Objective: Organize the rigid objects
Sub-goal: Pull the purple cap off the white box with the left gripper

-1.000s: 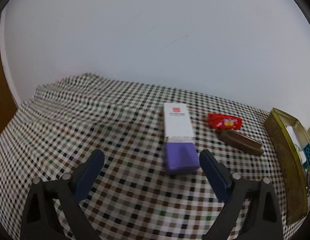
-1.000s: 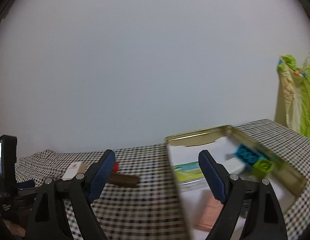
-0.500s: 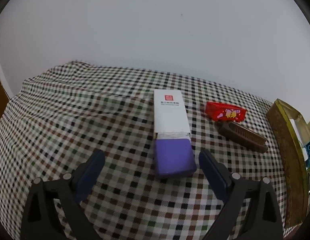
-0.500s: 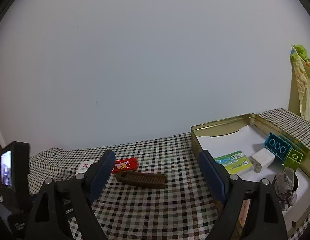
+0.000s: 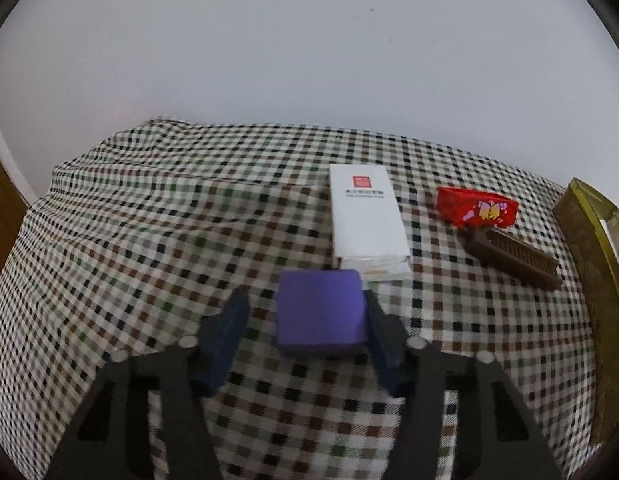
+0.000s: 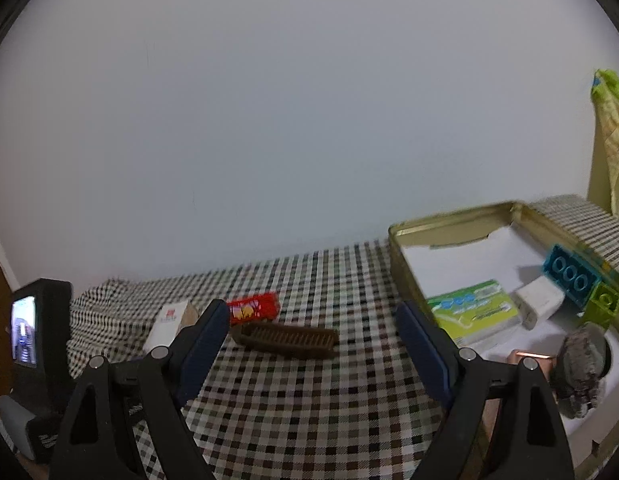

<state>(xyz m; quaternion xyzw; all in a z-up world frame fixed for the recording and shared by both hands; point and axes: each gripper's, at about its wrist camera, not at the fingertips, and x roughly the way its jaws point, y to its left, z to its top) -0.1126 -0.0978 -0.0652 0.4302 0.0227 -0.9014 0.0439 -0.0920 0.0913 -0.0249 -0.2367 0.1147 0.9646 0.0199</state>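
Note:
A purple block (image 5: 321,312) lies on the checked cloth between the fingers of my left gripper (image 5: 305,304). Its jaws are closing; the right pad touches the block, while a gap remains at the left pad. Just beyond lies a white box (image 5: 367,216), then a red packet (image 5: 475,206) and a brown comb (image 5: 513,258) to the right. My right gripper (image 6: 311,312) is open and empty, hovering before the comb (image 6: 285,340) and the red packet (image 6: 253,308).
A gold tin (image 6: 449,220) at the right holds a green-white box (image 6: 473,312), a white plug (image 6: 539,304), a blue brick (image 6: 569,276) and other items. The left gripper's body with its small screen (image 6: 25,332) stands at far left. A wall backs the table.
The left jaws have narrowed from wide open to close around the purple block, and the gripper came nearer to it. The right view swung left, bringing the comb between its fingers.

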